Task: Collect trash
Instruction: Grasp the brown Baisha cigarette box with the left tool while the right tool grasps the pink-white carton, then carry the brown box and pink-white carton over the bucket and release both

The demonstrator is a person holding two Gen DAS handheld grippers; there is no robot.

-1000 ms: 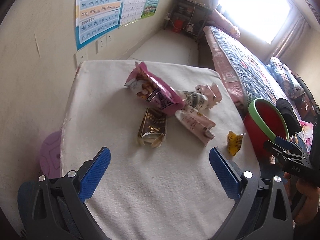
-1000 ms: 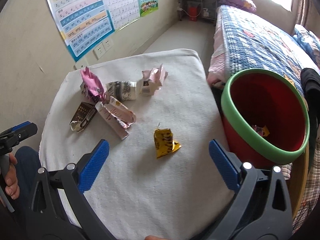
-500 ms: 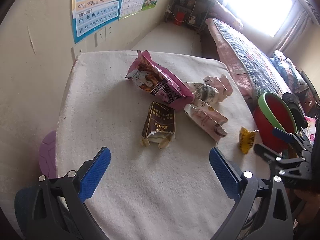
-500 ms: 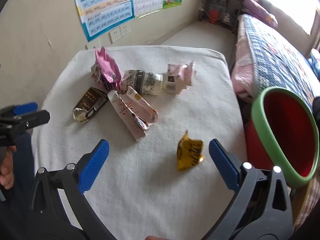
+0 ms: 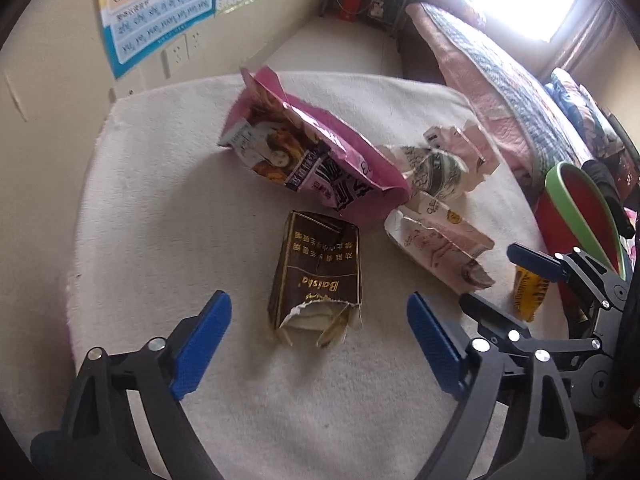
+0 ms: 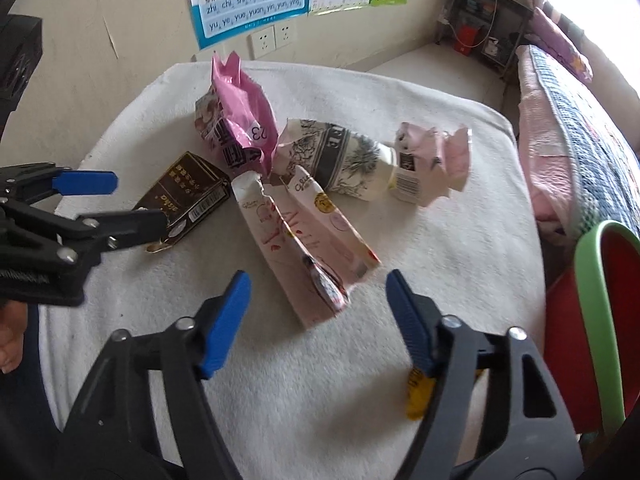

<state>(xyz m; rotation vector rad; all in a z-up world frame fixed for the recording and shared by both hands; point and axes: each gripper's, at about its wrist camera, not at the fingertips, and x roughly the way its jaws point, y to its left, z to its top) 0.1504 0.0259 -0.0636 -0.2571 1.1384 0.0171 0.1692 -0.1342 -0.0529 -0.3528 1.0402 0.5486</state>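
Claws: I am holding my left claw (image 5: 318,316) wide around the brown carton (image 5: 316,276) (not gripping).
Right claw (image 6: 318,294): gaping wide at the pink carton (image 6: 308,240).
Table (image 5: 160,208): carrying both.

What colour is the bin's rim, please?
Green, around a red bin; clearest in the right wrist view.

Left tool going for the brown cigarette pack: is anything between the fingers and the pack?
Nothing visible. The left tool is open, and the brown cigarette pack lies on the white cloth directly ahead, its torn end nearest. The pink snack bag lies beyond it.
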